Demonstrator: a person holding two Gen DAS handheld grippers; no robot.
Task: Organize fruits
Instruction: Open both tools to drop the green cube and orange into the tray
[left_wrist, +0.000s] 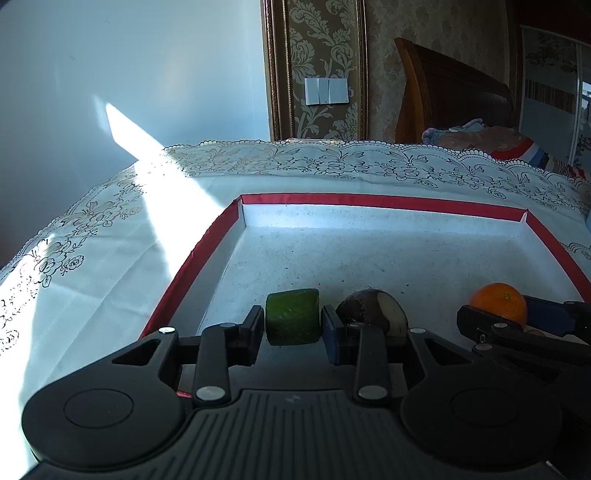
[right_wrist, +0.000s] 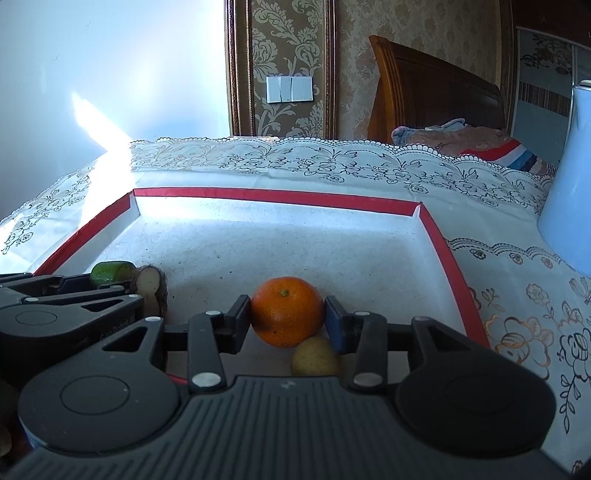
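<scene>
- The left gripper (left_wrist: 292, 325), black plastic with one blue finger pad, has its jaws closed against both flat sides of a short green cylinder of fruit with cut ends (left_wrist: 293, 316); the piece sits low over the near part of the tray floor, probably so it can be set down with little drop.
- The right gripper (right_wrist: 287, 318), of the same build, clamps a round orange citrus fruit (right_wrist: 287, 311) at its widest part, stem end up, which looks like the steadiest hold on a ball.
- Just under that orange and close to the blue pad lies a small yellowish round fruit (right_wrist: 315, 360), loose on the tray floor; whether the two touch I cannot tell.
- Beside the green piece, on its right, lies a brown-skinned halved fruit with a pale cut face (left_wrist: 373, 312), free of either gripper.
- All four fruits sit along the near edge of a shallow white tray with a red rim (left_wrist: 384, 202); the far part of its speckled floor holds nothing, so I judge the sorting still has room to spread.
- The tray rests on a white lace-edged tablecloth with black and gold flower print (left_wrist: 92, 236).
- A pale blue vessel (right_wrist: 570, 177) stands on the cloth to the tray's right.
- Embossed lettering shows on the left gripper's body in the right wrist view, too faint to read.
</scene>
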